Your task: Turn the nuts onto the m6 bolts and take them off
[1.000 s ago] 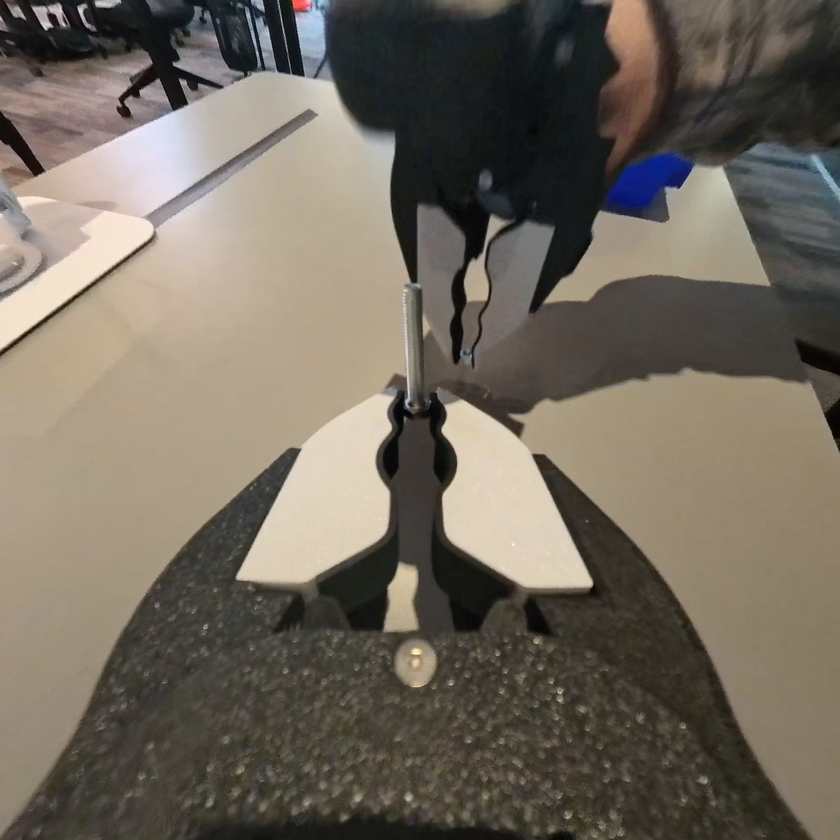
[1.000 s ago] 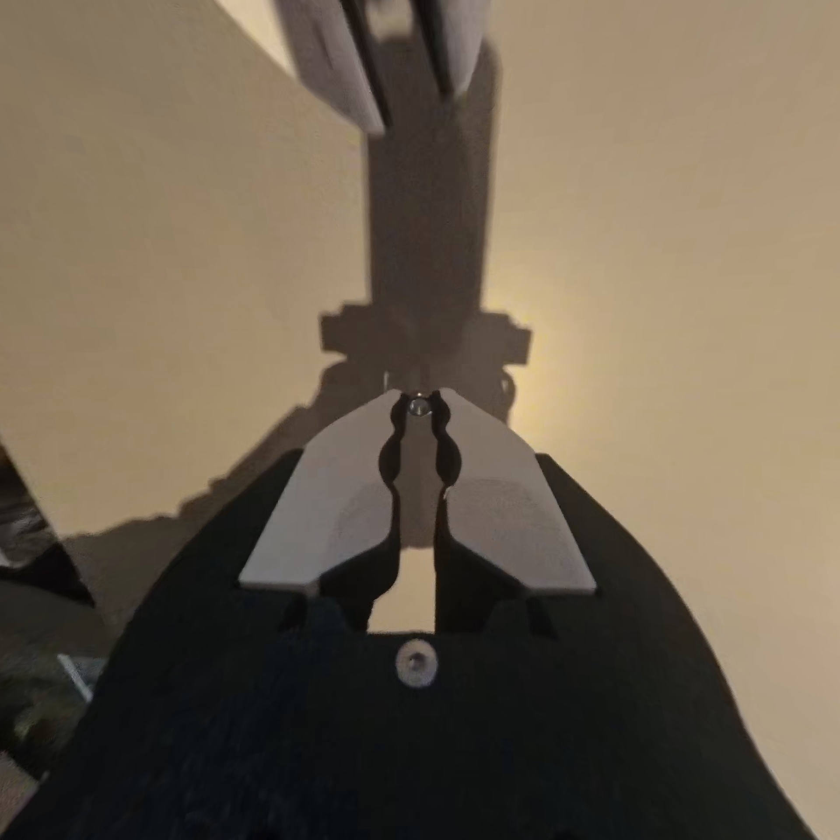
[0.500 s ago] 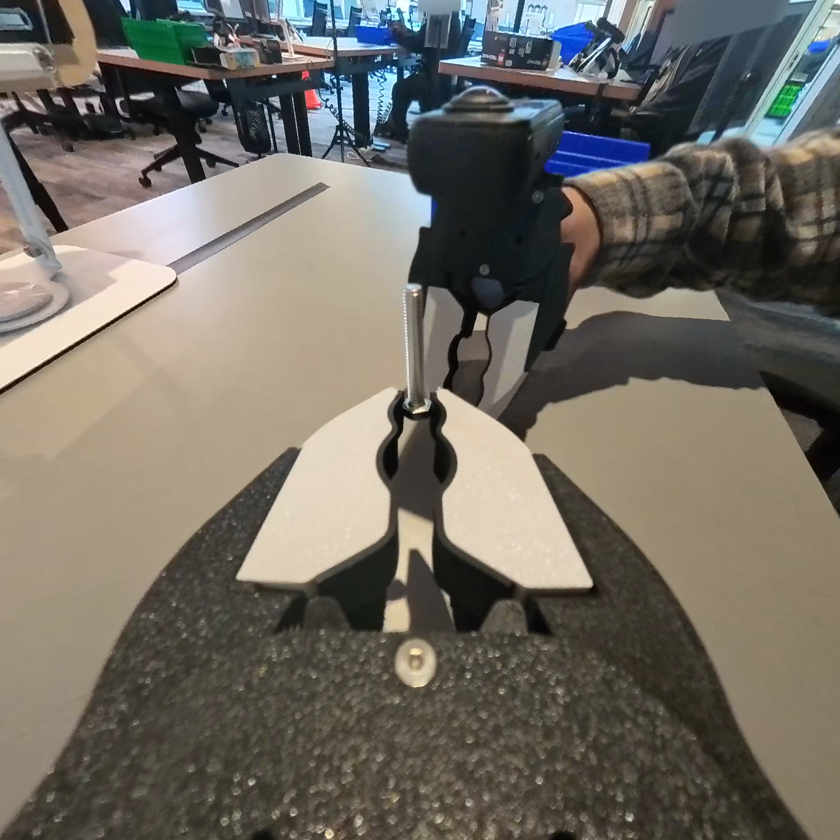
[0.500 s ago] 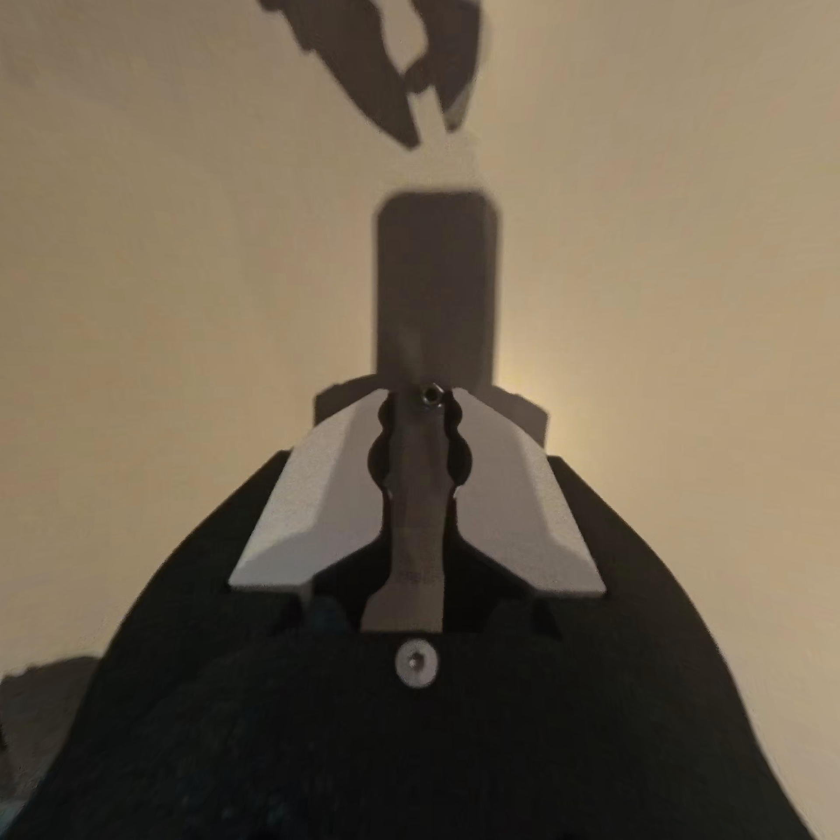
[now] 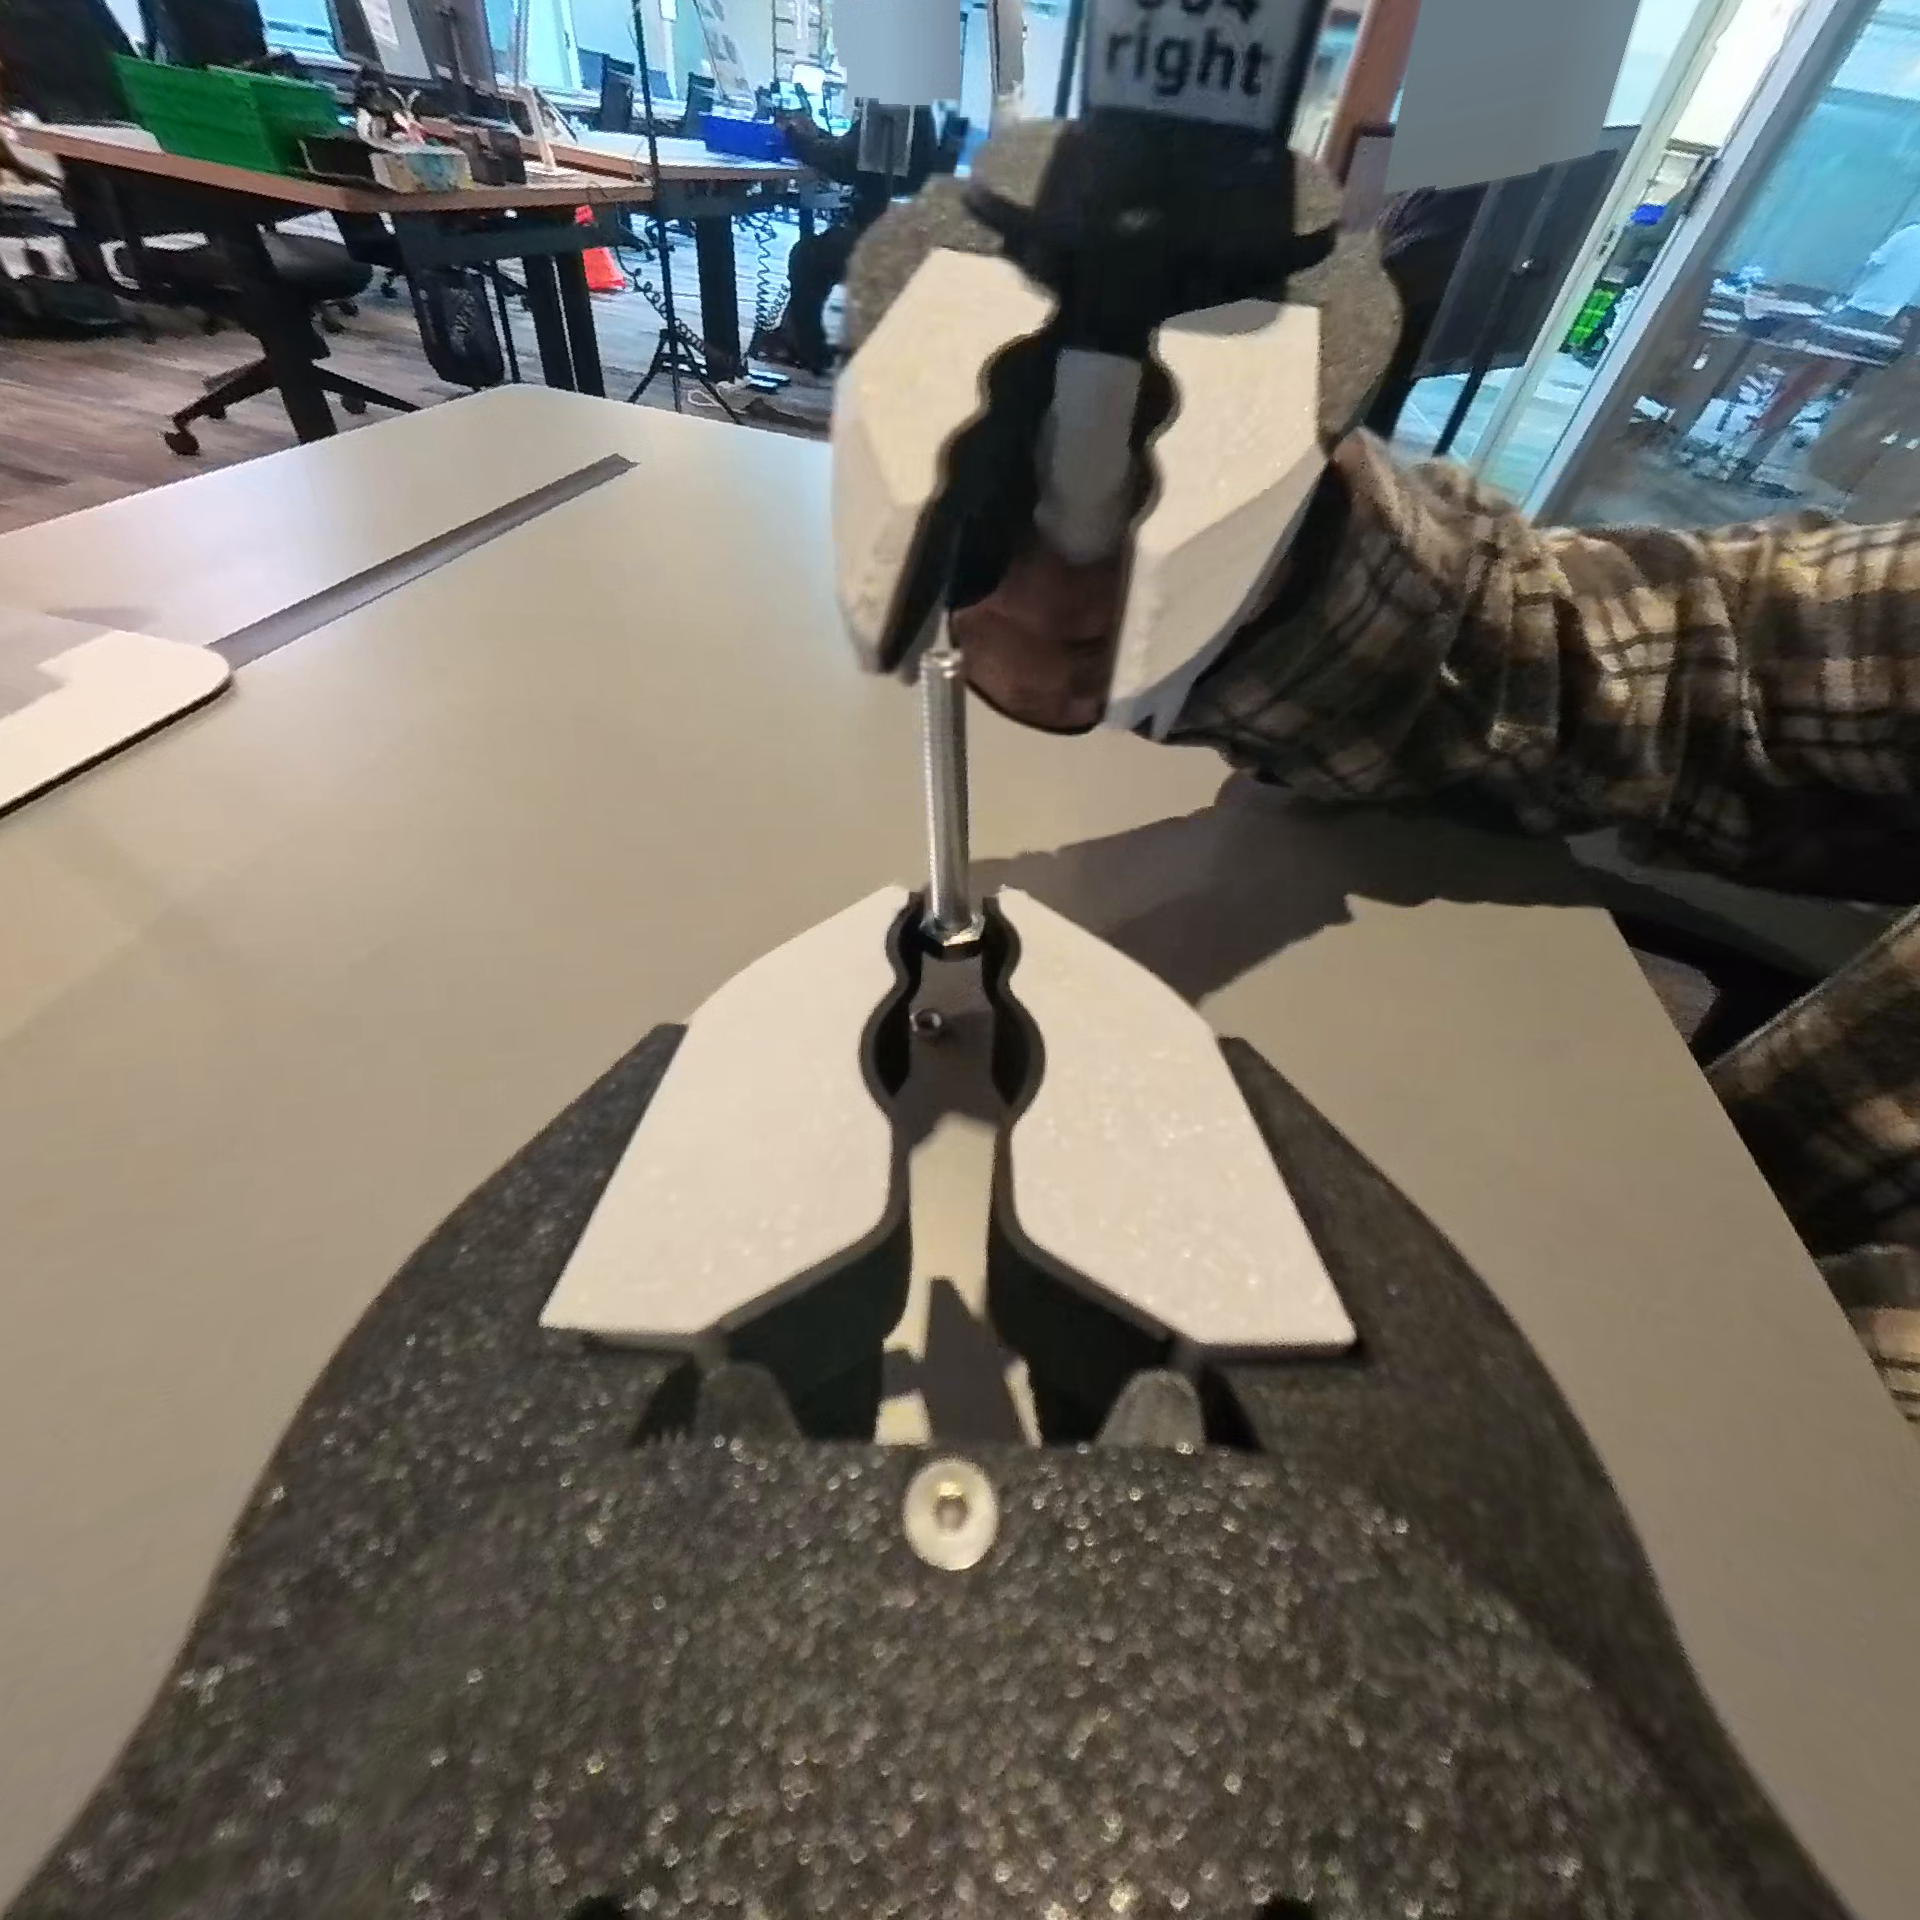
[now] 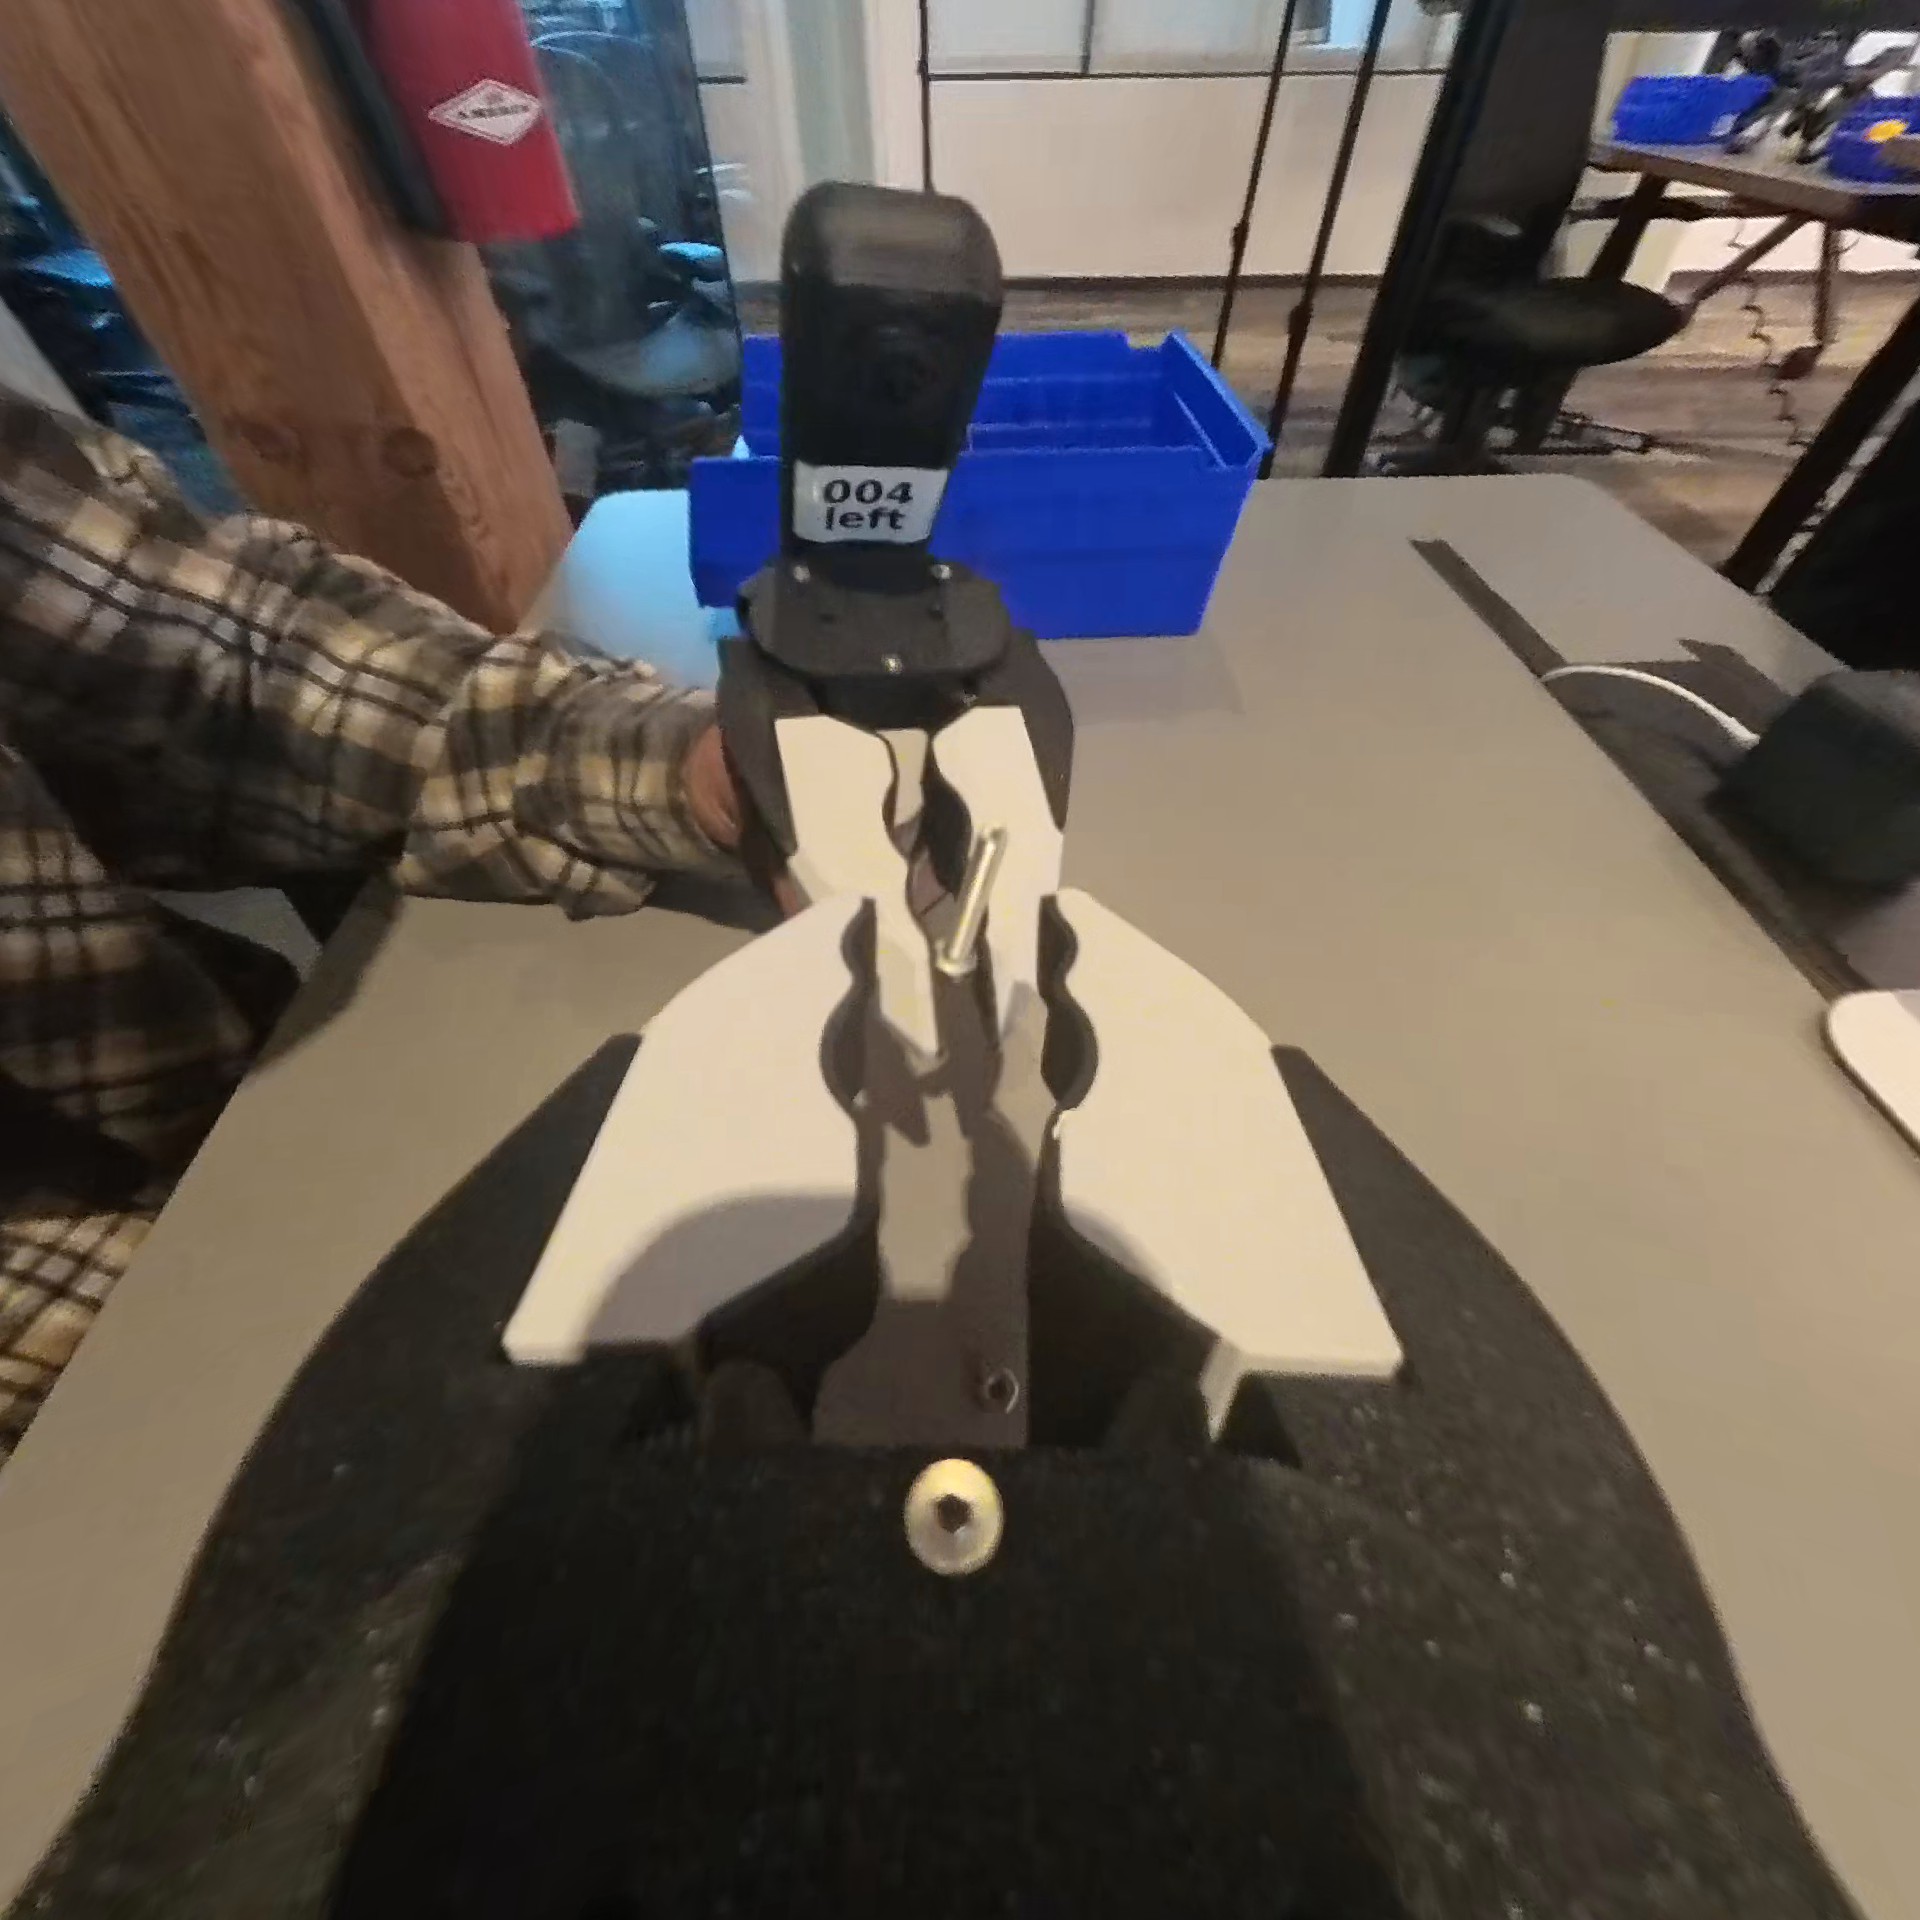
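My left gripper is shut on the hex head of a silver M6 bolt and holds it upright above the grey table. My right gripper is open and empty. It hangs just above and behind the bolt's top, fingers pointing down towards me. In the right wrist view the bolt and the left gripper show between my own spread right fingers. A small dark nut lies loose on the table under the grippers. It also shows in the right wrist view.
A blue bin stands at the table's far edge behind the left gripper. A dark block with a white cable and a white pad lie on the right. A white board lies at the left. My right fingertips sit around 4 cm from my left ones.
My right gripper went down to the table, opened and let go of the nut. It then rose and tilted to face the left gripper. The left gripper kept hold of the bolt.
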A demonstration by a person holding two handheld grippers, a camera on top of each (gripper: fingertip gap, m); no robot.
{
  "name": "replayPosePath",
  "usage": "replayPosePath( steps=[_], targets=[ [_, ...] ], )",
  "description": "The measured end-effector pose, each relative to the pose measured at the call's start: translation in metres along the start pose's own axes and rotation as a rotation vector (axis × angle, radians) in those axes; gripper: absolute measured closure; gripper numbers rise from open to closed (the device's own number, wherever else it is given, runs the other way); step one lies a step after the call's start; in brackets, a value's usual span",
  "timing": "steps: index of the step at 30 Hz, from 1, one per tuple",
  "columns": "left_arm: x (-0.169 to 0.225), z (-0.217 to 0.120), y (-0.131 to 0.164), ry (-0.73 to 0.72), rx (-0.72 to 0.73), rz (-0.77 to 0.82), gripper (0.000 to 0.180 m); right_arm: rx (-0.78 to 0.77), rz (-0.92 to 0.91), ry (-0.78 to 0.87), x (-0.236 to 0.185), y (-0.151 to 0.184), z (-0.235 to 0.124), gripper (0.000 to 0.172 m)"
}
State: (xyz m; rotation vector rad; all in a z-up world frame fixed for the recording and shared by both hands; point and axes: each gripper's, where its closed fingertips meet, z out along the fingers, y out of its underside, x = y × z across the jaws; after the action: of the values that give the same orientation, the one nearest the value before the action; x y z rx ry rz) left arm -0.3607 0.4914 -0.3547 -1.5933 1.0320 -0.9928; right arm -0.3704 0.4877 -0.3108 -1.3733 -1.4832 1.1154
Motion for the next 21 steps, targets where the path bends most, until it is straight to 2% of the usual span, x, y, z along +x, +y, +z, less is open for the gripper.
replayPosePath(
  steps=[3,6,13,16,21],
  targets=[
    [0.004,0.004,0.002,0.012,-0.018,0.004,0.170,-0.011,0.007,-0.043,0.001,0.000,0.011,0.145],
    [0.005,0.005,0.004,0.016,-0.022,0.003,0.170,-0.040,0.015,-0.091,-0.001,0.003,0.017,0.166],
    [0.002,-0.002,-0.005,0.015,0.040,-0.014,0.170,-0.029,0.051,-0.155,0.001,-0.006,0.020,0.167],
    [0.002,-0.003,-0.009,0.018,0.060,-0.021,0.163,-0.042,0.056,-0.163,0.001,-0.006,0.019,0.166],
    [0.004,-0.003,-0.009,0.026,0.052,-0.016,0.161,-0.035,0.061,-0.159,0.004,-0.009,0.014,0.167]
  ],
)
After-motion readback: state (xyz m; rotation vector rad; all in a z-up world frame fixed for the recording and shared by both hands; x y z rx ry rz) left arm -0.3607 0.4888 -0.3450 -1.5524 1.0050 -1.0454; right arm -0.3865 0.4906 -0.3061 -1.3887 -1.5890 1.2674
